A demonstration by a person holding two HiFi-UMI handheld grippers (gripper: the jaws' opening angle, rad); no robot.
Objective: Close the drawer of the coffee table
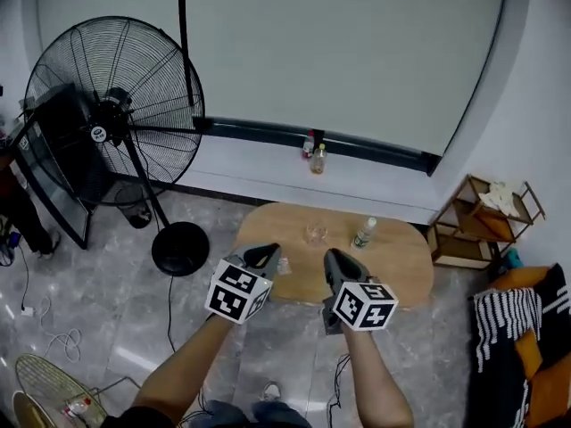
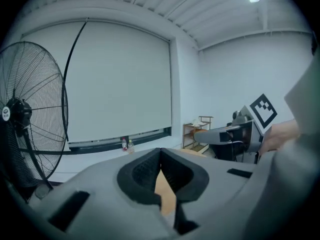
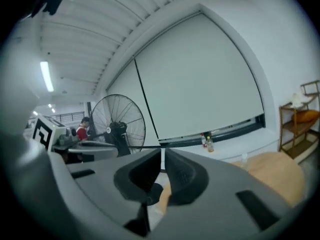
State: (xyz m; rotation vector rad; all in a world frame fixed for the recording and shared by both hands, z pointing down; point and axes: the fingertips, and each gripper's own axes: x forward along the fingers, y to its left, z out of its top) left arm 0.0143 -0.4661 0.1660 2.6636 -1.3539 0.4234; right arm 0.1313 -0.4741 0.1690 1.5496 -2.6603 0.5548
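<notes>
Wood, pale and oval, makes the counter [image 1: 393,266], the coffee table of the task. It lies mid-frame in the head view on a grey stone floor. A clear bottle [image 1: 363,232] stands at its 1 o'clock and a small glass [image 1: 315,234] at its 11 o'clock.

The left gripper [image 1: 263,255] hangs at the counter's 9 o'clock edge with its jaws pressed together and nothing between them. The right gripper [image 1: 337,259] sits over the middle, all but closed, with only a sliver of gap at the tips and nothing in it. Both seem to be held well above the top, pointing toward 12 o'clock. Their marker cubes cover the rim from 6 to 8 o'clock.

The drawer itself shows in no view. It is probably under that near rim, and I cannot tell how far out it stands.

To do the step well:
- Bring one gripper down to the level of the drawer front before any push.
- Keep the jaws together so that they act as one blunt pusher.
- Meet the front at its middle, not at a corner, so the drawer does not skew in its runners.
- Push straight along the run, toward 12 o'clock, and ease off at the end so the bottle and glass are not jolted.
- Keep the other gripper clear of the gap.

A big fan [image 1: 107,114] at 10 o'clock and a shelf [image 1: 482,226] at 3 o'clock are well apart from the work.
</notes>
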